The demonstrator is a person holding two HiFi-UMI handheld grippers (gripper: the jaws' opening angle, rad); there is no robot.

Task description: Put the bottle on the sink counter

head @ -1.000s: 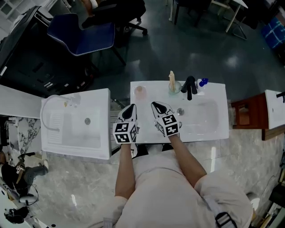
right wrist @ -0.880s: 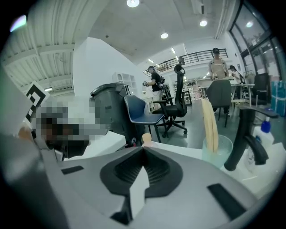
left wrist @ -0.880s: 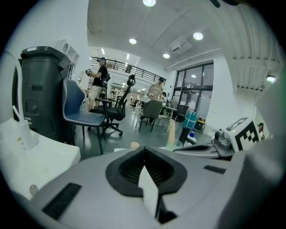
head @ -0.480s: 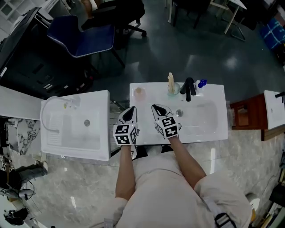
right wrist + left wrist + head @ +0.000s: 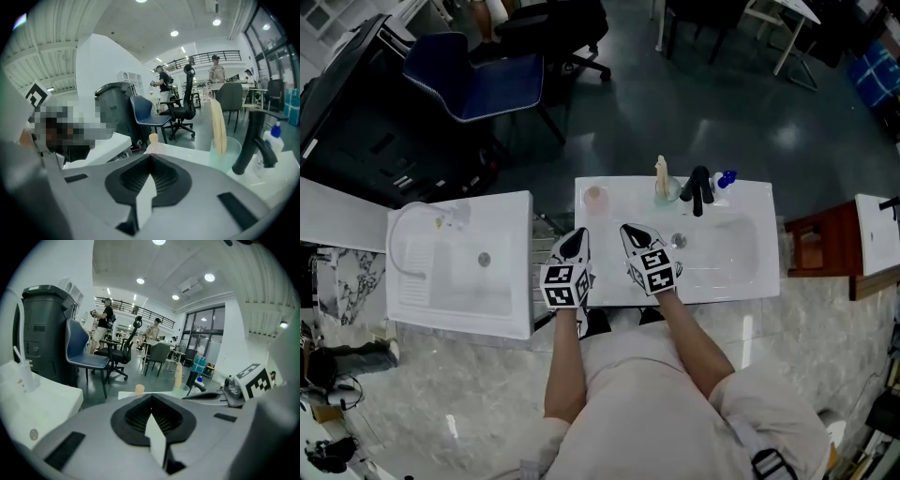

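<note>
A: Start closest in. Two bare forearms reach out from the person, a gripper in each hand. The left gripper (image 5: 573, 240) has its jaws pressed together, and its own view shows nothing between them.

B: Same on the other side. The right gripper (image 5: 634, 234) is fully closed and empty, its pads meeting edge to edge. The two sit side by side, angled slightly downward.

A: Positions, then. The left one hangs at the front left corner of the white sink worktop (image 5: 619, 202), right on the edge. The right one is over the front strip, just left of the basin (image 5: 727, 248).

B: There's the round drain (image 5: 679, 241), just beyond the right gripper's tips.

A: And the item that matters is the bottle (image 5: 595, 196). It's small and clear with a pale peach cap, and it stands upright on the worktop at the back left corner. Neither gripper is touching it. From the right gripper's view it sits just past the jaw tips, straight ahead.

B: Along the back edge to its right is a clear cup (image 5: 666, 187) with a pale stick standing in it, then the black tap (image 5: 698, 187). A blue-capped bottle (image 5: 727, 175) sits just beside the tap.

A: Off to the left, across a narrow gap, there's a second sink unit (image 5: 502, 211), also white.

B: Further out there's dark glossy floor and a blue chair (image 5: 478, 82). The left gripper's view picks up people (image 5: 104, 317) standing far back in the hall.
</note>
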